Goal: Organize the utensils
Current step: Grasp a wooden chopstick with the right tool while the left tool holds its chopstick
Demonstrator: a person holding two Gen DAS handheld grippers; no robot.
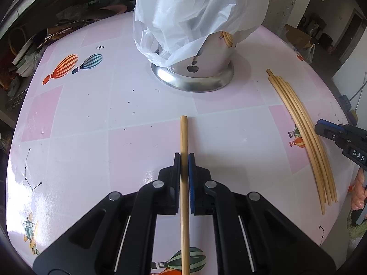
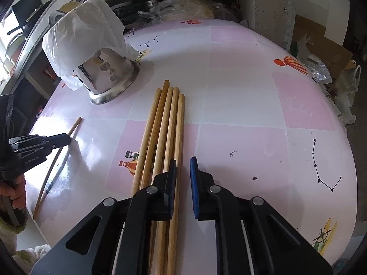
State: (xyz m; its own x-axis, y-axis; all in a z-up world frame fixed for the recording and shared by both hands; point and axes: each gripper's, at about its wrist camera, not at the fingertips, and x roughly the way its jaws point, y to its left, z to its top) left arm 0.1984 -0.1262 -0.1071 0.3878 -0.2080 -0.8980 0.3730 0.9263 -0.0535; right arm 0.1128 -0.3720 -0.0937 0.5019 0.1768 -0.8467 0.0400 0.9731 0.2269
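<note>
My left gripper (image 1: 184, 158) is shut on a single wooden chopstick (image 1: 184, 133) that points towards the metal utensil holder (image 1: 195, 80), which has a white plastic bag (image 1: 195, 11) draped over its top. Several more chopsticks (image 2: 160, 126) lie side by side on the pink table (image 2: 240, 91). My right gripper (image 2: 183, 162) is down over their near ends. The rightmost chopstick (image 2: 180, 126) lies between its jaws, against the black finger (image 2: 172, 171), with a gap to the blue pad (image 2: 193, 178). In the right wrist view the left gripper (image 2: 66, 139) shows at the left with its chopstick (image 2: 75, 126).
The holder (image 2: 110, 75) stands at the back of the table. A hand (image 1: 357, 194) grips the right tool at the table's right edge. Shelves with clutter, bags and cardboard surround the table. Balloon prints mark the tablecloth (image 1: 91, 114).
</note>
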